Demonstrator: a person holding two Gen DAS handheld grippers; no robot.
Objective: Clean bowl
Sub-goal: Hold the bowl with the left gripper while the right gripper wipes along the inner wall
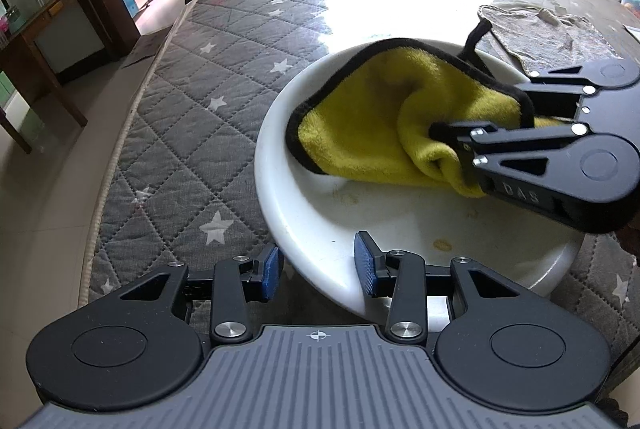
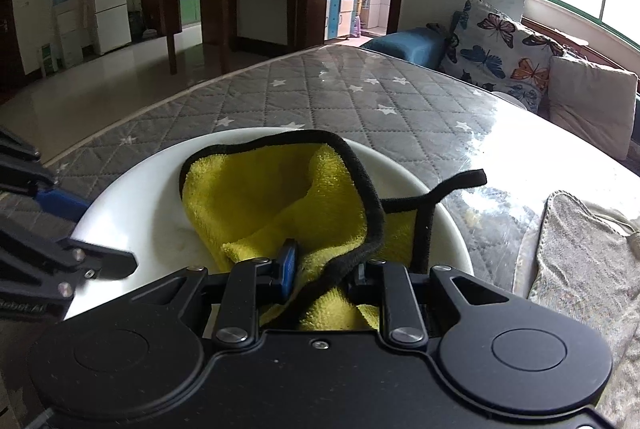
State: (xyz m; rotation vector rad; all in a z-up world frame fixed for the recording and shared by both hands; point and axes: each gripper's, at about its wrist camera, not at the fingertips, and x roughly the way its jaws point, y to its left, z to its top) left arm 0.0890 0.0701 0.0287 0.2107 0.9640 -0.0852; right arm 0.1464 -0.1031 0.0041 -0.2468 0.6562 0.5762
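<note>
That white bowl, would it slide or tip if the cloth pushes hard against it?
The wide, shallow white ceramic bowl looks unlikely to tip. It could slide, since the glossy table cover looks slick, though the left gripper straddling its rim should steady it.

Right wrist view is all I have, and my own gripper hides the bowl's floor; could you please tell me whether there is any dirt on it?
Observer: Yes. The left wrist view shows a brown spot on the floor of the bowl, close to the left gripper.
Operator: Thank you. Does the yellow cloth cover it?
Observer: No. The yellow cloth, pinched in the right gripper, lies beyond the spot, which is bare.
Operator: And is the bowl held?
Observer: The left gripper's pads straddle the rim, one outside and one inside, and appear to clamp it.
</note>
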